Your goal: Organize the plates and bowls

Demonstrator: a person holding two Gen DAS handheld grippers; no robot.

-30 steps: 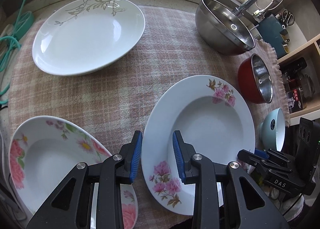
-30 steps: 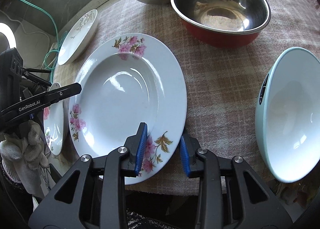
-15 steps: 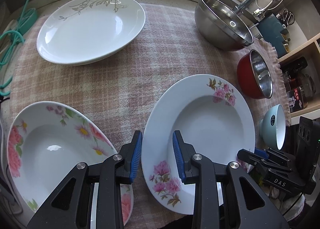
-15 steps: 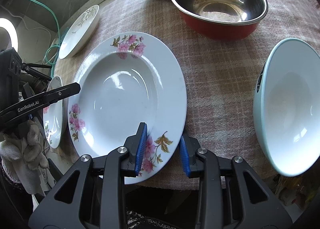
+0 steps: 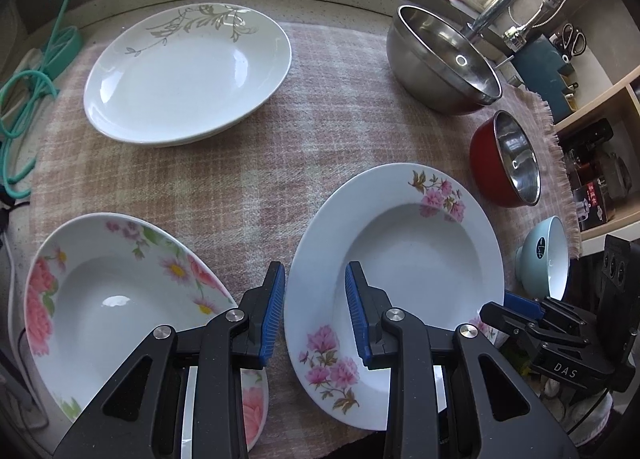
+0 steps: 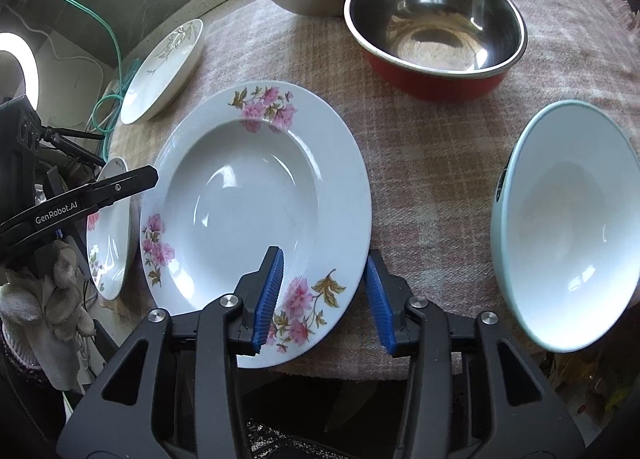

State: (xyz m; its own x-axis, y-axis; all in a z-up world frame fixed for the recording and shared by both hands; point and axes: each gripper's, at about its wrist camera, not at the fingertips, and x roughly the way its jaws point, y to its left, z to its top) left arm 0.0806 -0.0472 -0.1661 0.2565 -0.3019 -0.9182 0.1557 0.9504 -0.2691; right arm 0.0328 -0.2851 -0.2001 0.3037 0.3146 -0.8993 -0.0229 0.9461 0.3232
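The white deep plate with pink flower sprays (image 6: 256,219) lies flat on the checked cloth (image 6: 420,179) at the bench's near edge. The right gripper (image 6: 324,299) straddles its rim, jaws opening without touching, presumably to take it. The left gripper (image 5: 314,315) hovers beside it, jaws narrow, holding nothing.

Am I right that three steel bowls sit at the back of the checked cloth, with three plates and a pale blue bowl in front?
Not quite: only two steel bowls are at the back, a large silver bowl and a red-sided bowl, as the left wrist view shows. The three plates, pink-flowered, big-bloom and grey-leaf, and the pale blue bowl on the checked cloth are right.
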